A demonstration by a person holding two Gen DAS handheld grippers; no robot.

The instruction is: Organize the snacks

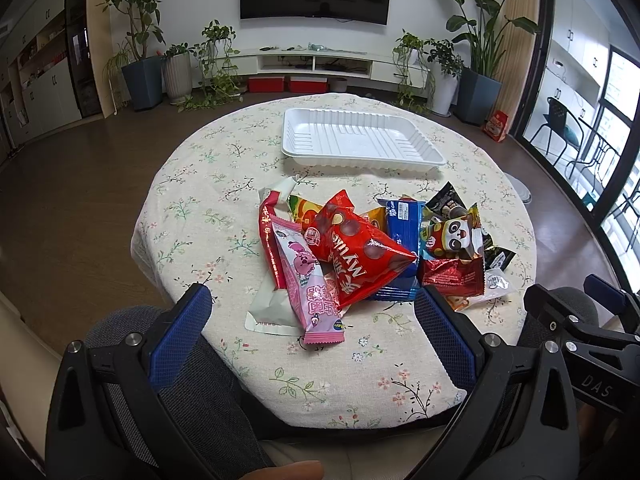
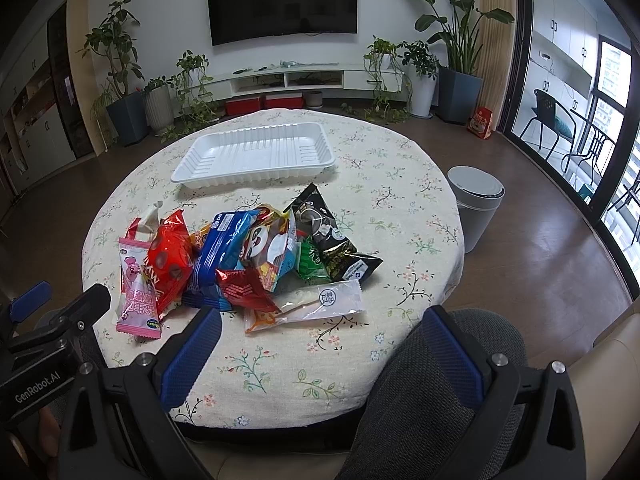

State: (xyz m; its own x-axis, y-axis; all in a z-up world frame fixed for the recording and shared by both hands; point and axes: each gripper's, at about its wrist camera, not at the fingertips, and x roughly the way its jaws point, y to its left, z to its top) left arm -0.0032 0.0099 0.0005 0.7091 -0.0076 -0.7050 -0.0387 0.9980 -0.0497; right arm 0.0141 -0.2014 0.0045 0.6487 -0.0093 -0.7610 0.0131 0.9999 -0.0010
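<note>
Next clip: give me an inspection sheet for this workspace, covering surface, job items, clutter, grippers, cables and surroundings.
Surface: round table under floral tablecloth.
Job's things: white ribbed plastic tray, empty, at the far side; heap of snack packets nearer, including red foil bag, pink wrapper, blue pack, black bag.
Clutter: nothing seen.
Grippers: left gripper and right gripper both open, empty, short of the heap.
Cables: nothing seen.
Surroundings: wall television, potted plants, grey bin beside the table.

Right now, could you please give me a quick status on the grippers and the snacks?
Left gripper and right gripper open, empty, at the near table edge. Snack pile untouched. White tray empty behind it. Nothing blocking.
</note>
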